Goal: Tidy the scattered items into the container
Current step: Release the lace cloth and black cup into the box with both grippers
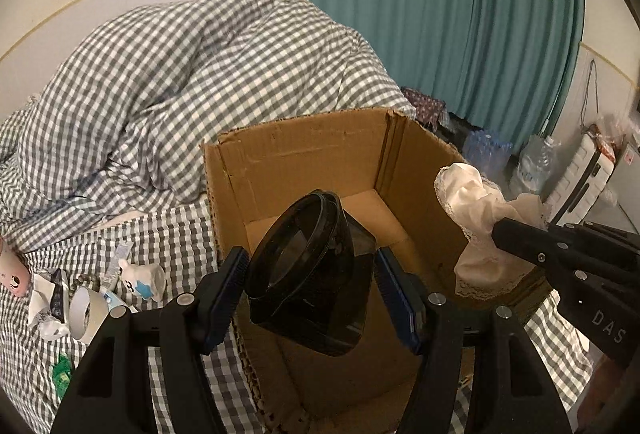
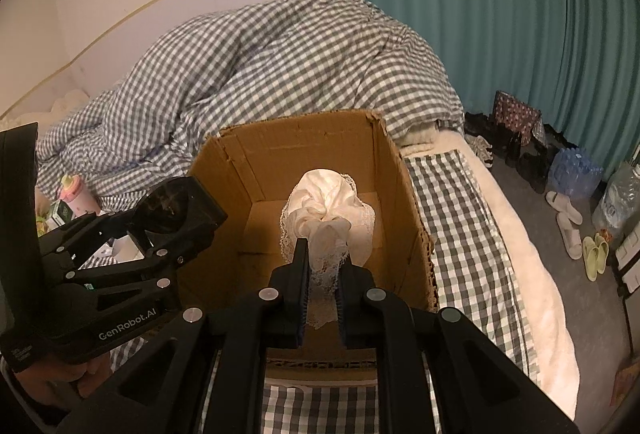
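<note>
Both tongs hang over the open cardboard box [image 1: 304, 154], each loaded. Left tongs [image 1: 308, 290]: jaws set fairly wide, pads pressed on either side of a dark, see-through plastic tub [image 1: 308, 274], which is tilted with its round rim facing up and away. Right tongs [image 2: 322, 286]: jaws nearly together, pinching a bunched white lace cloth [image 2: 328, 210], whose loose folds billow ahead of the tips and trail between the fingers.

Box floor, ahead of and below both pairs of tips, appears bare. Box walls stand to each side of the right tongs; the right wall lies between the two tongs' loads as seen from the left camera.

Suggested technique: lower each load below the wall tops before letting go, so the tub does not strike the near edge and tip out. Release the tub first, low and near the floor; it is rigid and may roll. Drop the cloth last; being soft, it will settle anywhere, though lace could snag on the pads.

Further items [image 1: 100, 294] remain on the checked bedding, left of the left tongs.
</note>
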Motion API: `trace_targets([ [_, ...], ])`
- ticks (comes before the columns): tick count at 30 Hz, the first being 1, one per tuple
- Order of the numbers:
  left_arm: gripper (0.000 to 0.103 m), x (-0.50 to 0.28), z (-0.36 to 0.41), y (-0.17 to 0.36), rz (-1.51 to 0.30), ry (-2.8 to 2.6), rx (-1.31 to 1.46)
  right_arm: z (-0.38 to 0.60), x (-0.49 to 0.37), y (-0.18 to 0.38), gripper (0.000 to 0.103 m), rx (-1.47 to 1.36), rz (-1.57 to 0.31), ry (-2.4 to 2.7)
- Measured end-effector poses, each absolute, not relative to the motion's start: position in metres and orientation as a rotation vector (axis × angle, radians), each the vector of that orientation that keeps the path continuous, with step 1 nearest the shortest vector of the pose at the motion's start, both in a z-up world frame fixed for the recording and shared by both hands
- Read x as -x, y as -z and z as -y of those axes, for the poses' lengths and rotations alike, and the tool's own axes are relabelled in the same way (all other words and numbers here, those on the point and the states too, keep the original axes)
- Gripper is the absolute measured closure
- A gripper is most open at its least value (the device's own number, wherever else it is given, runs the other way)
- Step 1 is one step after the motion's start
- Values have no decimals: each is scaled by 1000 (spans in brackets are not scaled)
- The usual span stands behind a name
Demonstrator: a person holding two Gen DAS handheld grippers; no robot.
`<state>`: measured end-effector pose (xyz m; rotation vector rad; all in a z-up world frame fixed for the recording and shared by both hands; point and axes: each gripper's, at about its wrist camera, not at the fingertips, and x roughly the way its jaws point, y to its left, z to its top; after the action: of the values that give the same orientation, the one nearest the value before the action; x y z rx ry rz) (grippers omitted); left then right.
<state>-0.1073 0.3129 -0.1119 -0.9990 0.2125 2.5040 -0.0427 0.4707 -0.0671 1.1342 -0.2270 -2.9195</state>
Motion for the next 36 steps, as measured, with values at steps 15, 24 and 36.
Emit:
trace_targets([
  [15, 20, 106, -309, 97, -201, -2519, 937, -465, 47, 72, 91, -1162, 220, 2915],
  [24, 20, 101, -292, 74, -168, -2571, 895, -461, 43, 62, 42, -1145, 210, 2951],
  [36, 14, 76, -248, 34, -87, -2641, 825, -451, 17, 16, 33, -1005, 210, 3027],
])
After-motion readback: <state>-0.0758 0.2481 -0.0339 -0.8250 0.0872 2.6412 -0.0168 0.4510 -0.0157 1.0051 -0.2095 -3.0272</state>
